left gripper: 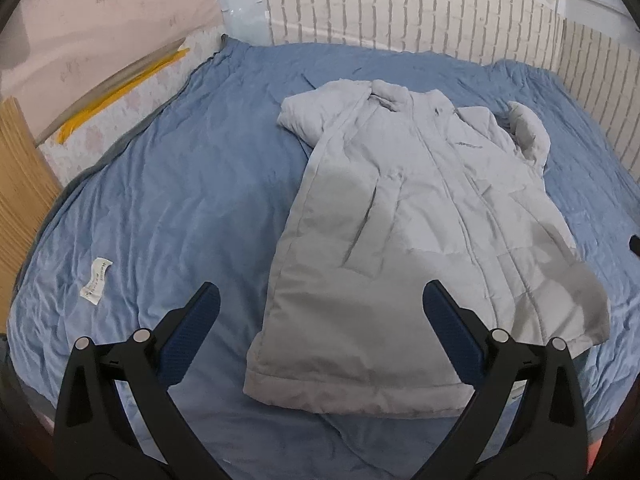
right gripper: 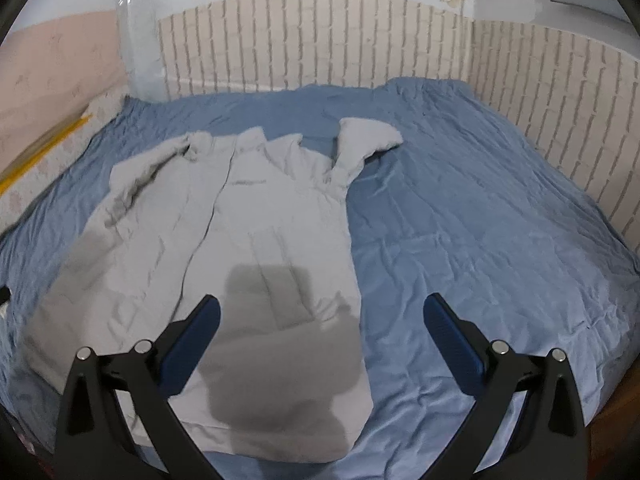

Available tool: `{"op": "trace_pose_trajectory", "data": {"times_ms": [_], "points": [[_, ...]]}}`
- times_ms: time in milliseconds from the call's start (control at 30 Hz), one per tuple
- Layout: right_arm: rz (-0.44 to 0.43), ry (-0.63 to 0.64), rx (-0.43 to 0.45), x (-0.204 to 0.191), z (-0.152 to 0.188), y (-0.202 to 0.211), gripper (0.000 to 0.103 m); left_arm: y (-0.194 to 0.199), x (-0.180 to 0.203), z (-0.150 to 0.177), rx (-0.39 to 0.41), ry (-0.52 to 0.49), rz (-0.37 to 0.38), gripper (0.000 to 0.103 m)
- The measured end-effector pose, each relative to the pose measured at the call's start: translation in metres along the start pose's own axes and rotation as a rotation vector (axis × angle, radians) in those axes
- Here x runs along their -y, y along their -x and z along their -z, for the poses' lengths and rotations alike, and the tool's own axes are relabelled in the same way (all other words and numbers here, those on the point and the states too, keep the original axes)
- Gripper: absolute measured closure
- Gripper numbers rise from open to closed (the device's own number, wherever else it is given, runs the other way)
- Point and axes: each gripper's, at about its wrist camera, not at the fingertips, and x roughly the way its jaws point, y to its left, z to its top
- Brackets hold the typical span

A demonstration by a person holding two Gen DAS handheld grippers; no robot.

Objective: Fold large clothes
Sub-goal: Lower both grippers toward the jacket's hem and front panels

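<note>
At the far left in the left wrist view, a stack of tan boards (left gripper: 20,184) leans at the bed's side, and a yellow strip (left gripper: 124,92) runs along the pale floral edge between the bed and the pink wall (left gripper: 112,12). The blue bedspread (left gripper: 168,184) spreads wide and wrinkled from there, bare except for a small white label (left gripper: 96,275) lying near the left border. That whole left half of the bed is free room.

The left tongs (left gripper: 320,292) hang above the near end of the bed, spread wide apart and gripping nothing. Between and beyond them lies the grey padded coat (left gripper: 400,216), flat on the bedspread, collar toward the brick-patterned wall (left gripper: 400,12) and hem toward the camera. Its left sleeve is folded in over the body; its right sleeve (right gripper: 366,140) sticks out and upward near the collar. The hem's near edge sits close to the foot of the bed.

In the right wrist view the right tongs (right gripper: 320,308) also hover spread apart and empty, over the coat's lower right side, casting a dark shadow on the fabric. To the right of the coat's straight side edge, the bedspread runs open and unobstructed to the brick-patterned wall.
</note>
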Motion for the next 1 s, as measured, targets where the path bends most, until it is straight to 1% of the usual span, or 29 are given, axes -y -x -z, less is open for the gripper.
{"op": "trace_pose_trajectory", "data": {"times_ms": [67, 167, 300, 333, 433, 533, 633, 700, 767, 833, 933, 1000], "points": [[-0.002, 0.025, -0.015, -0.005, 0.005, -0.006, 0.002, -0.006, -0.004, 0.001, -0.006, 0.016, 0.020, 0.003], [0.007, 0.044, -0.025, -0.009, 0.010, -0.012, 0.002, -0.015, -0.006, 0.002, -0.025, 0.030, 0.024, 0.003], [0.036, 0.064, -0.027, -0.009, 0.012, -0.020, 0.002, -0.026, -0.002, 0.003, -0.037, -0.012, -0.023, 0.003], [0.037, 0.063, -0.030, -0.008, 0.011, -0.024, 0.002, -0.027, -0.001, 0.002, -0.037, -0.020, -0.026, 0.003], [0.036, 0.059, -0.041, -0.006, 0.002, -0.034, 0.002, -0.033, 0.001, -0.009, -0.040, -0.046, -0.005, 0.003], [0.019, 0.067, -0.022, -0.007, -0.014, -0.043, 0.002, -0.045, 0.008, -0.031, -0.061, -0.077, 0.025, 0.003], [0.004, 0.087, -0.021, -0.010, -0.033, -0.059, 0.002, -0.056, 0.013, -0.053, -0.064, -0.092, 0.027, 0.003], [0.008, 0.107, -0.018, -0.013, -0.049, -0.073, 0.002, -0.068, 0.015, -0.073, -0.070, -0.089, 0.021, 0.003], [0.020, 0.113, -0.018, -0.013, -0.063, -0.084, 0.002, -0.076, 0.015, -0.093, -0.068, -0.078, 0.032, 0.003], [0.021, 0.093, -0.020, -0.012, -0.083, -0.099, 0.002, -0.085, 0.013, -0.114, -0.056, -0.071, 0.044, 0.003], [0.018, 0.054, -0.015, -0.007, -0.104, -0.117, 0.002, -0.103, 0.013, -0.140, -0.065, -0.077, 0.012, 0.003], [0.017, 0.045, -0.038, -0.005, -0.113, -0.141, 0.002, -0.116, 0.013, -0.159, -0.069, -0.080, 0.002, 0.003]]}}
